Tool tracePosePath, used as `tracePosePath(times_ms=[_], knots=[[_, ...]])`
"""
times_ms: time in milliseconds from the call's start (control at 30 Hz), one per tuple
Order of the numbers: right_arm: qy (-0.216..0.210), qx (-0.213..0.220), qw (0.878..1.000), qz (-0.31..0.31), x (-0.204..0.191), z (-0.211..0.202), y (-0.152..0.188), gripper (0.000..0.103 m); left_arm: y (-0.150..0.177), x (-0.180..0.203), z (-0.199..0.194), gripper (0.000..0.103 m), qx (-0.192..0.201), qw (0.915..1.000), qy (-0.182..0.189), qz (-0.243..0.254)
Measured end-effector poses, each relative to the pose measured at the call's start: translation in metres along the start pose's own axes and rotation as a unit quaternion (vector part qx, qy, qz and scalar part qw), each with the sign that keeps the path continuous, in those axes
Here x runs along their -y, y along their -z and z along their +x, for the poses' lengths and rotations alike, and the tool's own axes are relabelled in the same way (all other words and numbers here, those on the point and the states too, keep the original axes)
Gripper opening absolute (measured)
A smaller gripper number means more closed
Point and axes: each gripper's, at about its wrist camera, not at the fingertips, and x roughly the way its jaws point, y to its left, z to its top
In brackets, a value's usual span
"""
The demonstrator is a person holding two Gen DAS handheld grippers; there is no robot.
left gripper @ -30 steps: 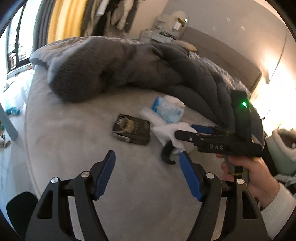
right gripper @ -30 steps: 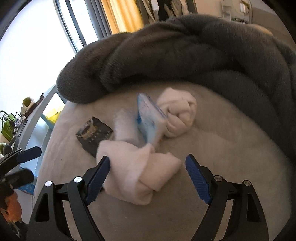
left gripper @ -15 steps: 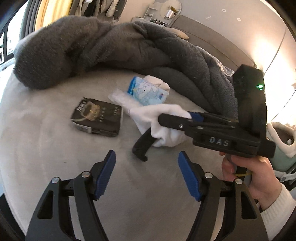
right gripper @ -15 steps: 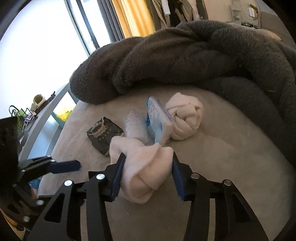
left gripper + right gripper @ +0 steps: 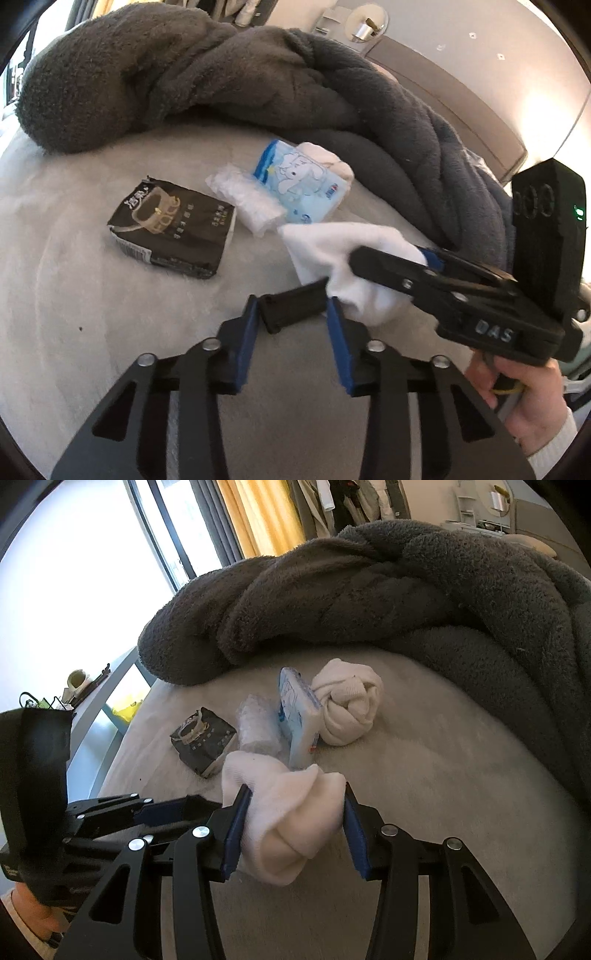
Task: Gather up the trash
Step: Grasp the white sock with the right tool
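The right gripper [image 5: 291,827] is clamped on a knotted white sock [image 5: 284,812], both blue pads pressing its flanks, the bundle bulging out at 6 o'clock. The left gripper [image 5: 291,325] is closing; between its pads sits the black lower finger of the right gripper, with the sock's edge just touching the right pad, so the likeliest fault is that it pinches the other tool rather than any litter. Beyond the jaws, toward 11 o'clock in the left wrist view, lie the dark wrapper [image 5: 173,229], a crumpled clear plastic bag [image 5: 243,199] and a light-blue tissue pack [image 5: 303,184], all on the pale bedcover [image 5: 74,332]. A second white sock ball [image 5: 347,701] rests against the pack at 12 o'clock in the right wrist view. The grey fleece blanket [image 5: 184,74] banks around the far side. A further risk, judged from the task: socks may not be trash, so the real litter stays untouched. The soft bundle could also slip free if lifted by its loose end.
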Motion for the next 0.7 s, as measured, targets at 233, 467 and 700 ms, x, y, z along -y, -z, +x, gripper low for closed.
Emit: tracePosePath(times_ms=[233, 467, 700], knots=[[0.008, 0.013, 1.0, 0.006, 0.005, -0.013, -0.002, 0.047, 0.0, 0.002, 0.002, 0.009, 0.007, 0.9997, -0.022, 0.005], [0.016, 0.024, 1.0, 0.001, -0.003, -0.022, -0.008, 0.044, 0.0, 0.002, -0.015, 0.009, 0.034, 0.9979, -0.052, 0.02], [0.011, 0.025, 1.0, -0.005, -0.026, -0.02, -0.017, 0.042, 0.001, -0.013, -0.039, 0.009, 0.055, 0.9957, -0.072, 0.018]])
